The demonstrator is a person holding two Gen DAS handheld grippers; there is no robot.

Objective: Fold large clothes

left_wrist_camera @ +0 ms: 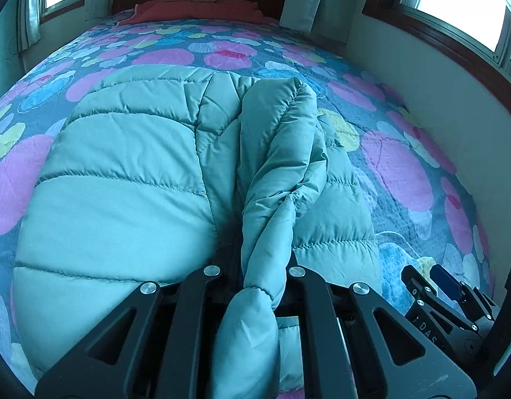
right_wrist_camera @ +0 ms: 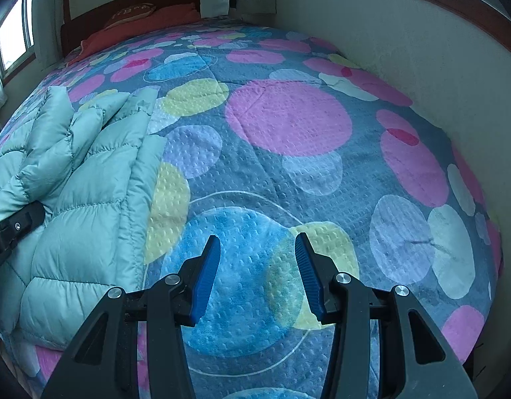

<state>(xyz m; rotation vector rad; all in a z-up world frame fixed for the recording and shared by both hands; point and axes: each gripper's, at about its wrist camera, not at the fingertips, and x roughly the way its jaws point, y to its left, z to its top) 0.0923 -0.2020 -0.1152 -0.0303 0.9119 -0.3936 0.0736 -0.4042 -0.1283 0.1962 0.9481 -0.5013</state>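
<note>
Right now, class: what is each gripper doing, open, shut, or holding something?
Left gripper: shut on the jacket's sleeve.
Right gripper: open, holding nothing, above the bedspread.

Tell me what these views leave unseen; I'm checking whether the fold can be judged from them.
- Left tool pads: left wrist view, buried in the sleeve bunched between them.
- Jacket near hem: left wrist view, behind the tool's frame.
- Jacket's left part: right wrist view, cut by the picture edge.
</note>
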